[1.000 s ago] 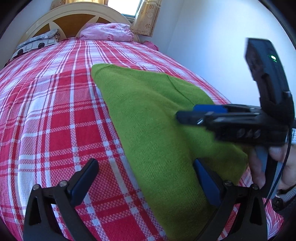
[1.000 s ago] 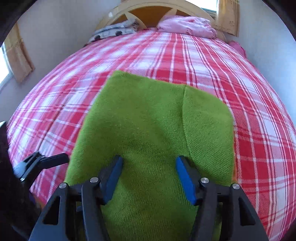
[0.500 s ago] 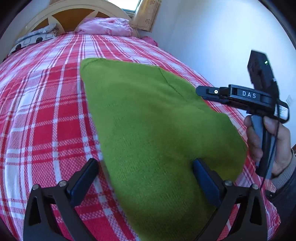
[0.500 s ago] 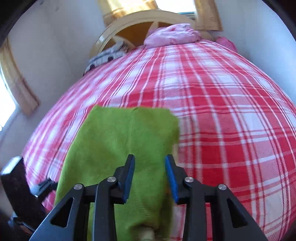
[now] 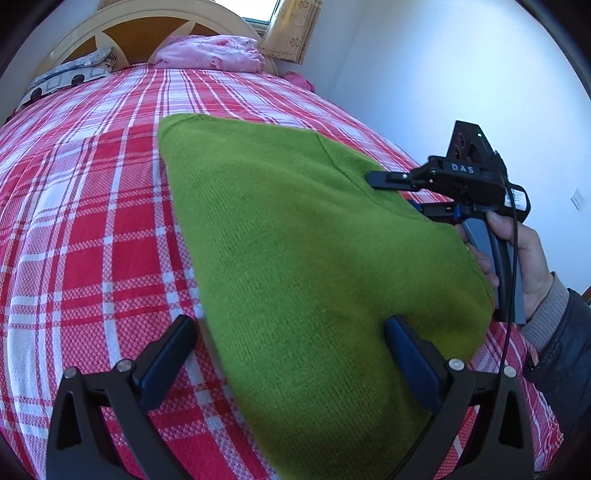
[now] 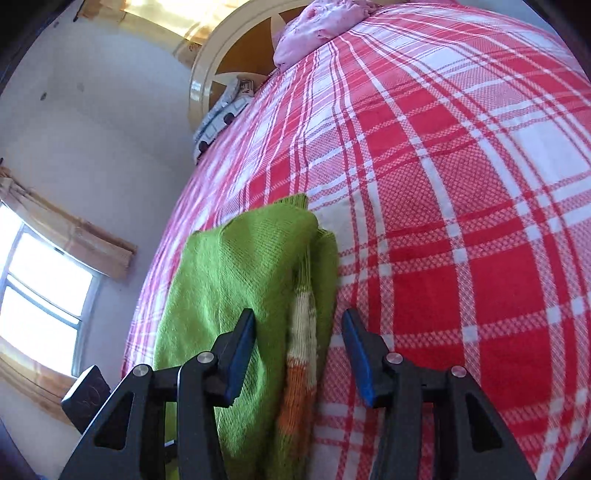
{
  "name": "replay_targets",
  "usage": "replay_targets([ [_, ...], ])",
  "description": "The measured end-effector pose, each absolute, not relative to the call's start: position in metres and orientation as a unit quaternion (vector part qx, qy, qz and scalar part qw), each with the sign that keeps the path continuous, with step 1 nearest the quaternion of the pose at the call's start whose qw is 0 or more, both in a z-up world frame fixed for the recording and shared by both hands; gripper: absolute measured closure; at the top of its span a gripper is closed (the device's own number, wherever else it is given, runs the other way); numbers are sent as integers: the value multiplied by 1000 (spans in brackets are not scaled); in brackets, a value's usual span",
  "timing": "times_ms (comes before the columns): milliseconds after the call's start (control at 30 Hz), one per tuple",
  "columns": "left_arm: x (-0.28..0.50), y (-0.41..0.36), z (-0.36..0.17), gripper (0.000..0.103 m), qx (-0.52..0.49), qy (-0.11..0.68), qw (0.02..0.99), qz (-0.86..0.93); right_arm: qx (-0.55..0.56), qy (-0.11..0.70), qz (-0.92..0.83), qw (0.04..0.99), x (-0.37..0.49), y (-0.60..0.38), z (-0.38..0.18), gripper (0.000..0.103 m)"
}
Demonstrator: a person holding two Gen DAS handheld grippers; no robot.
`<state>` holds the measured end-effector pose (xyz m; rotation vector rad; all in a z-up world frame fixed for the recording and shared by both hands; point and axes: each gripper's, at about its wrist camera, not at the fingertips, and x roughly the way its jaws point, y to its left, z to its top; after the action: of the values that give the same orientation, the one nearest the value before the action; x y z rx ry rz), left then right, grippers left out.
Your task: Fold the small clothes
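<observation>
On the plaid bed [image 5: 92,229] lay a green knit [image 5: 295,258], folded, spread across the near right part of the cover. Left gripper [image 5: 288,354] hung low over its near end, fingers spread wide and holding nothing; left finger [image 5: 166,354] was over the plaid just beside the knit's edge, right finger [image 5: 410,362] over the green. A seam line ran across the knit's far right part. Right gripper [image 5: 380,179] came in from the right at the knit's far right edge, held by a hand [image 5: 524,258] in a dark sleeve; its black tip sat over the green edge.

From the right wrist view, right gripper [image 6: 299,354] was parted, not clamped on anything. Left finger [image 6: 240,354] was over the knit [image 6: 236,280]; right finger [image 6: 358,358] over the plaid [image 6: 461,221]. Between them showed the knit's folded edge with a white-and-orange striped band [image 6: 301,354]; contact with the cloth could not be told. Layers of green were stacked at that edge.

At the far end sat a pink pillow [image 5: 210,55] and a grey patterned pillow [image 5: 70,75] against a cream headboard [image 5: 147,26]. White wall [image 5: 443,74] on the right, curtain [image 5: 291,29] by the window.
</observation>
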<state>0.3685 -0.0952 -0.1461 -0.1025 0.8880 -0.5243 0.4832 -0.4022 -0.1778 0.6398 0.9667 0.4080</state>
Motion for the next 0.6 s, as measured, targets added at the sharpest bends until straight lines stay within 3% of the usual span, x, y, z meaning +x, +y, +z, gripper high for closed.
replay_targets([
  [233, 372, -96, -147, 0, -51, 426, 867, -252, 281, 461, 215, 814, 508, -372, -181, 54],
  [433, 371, -99, -146, 1, -38, 426, 868, -252, 271, 447, 214, 825, 505, -368, -182, 71],
  [600, 361, -101, -140, 23, -27, 419, 867, -268, 248, 423, 205, 847, 492, -356, -166, 75],
])
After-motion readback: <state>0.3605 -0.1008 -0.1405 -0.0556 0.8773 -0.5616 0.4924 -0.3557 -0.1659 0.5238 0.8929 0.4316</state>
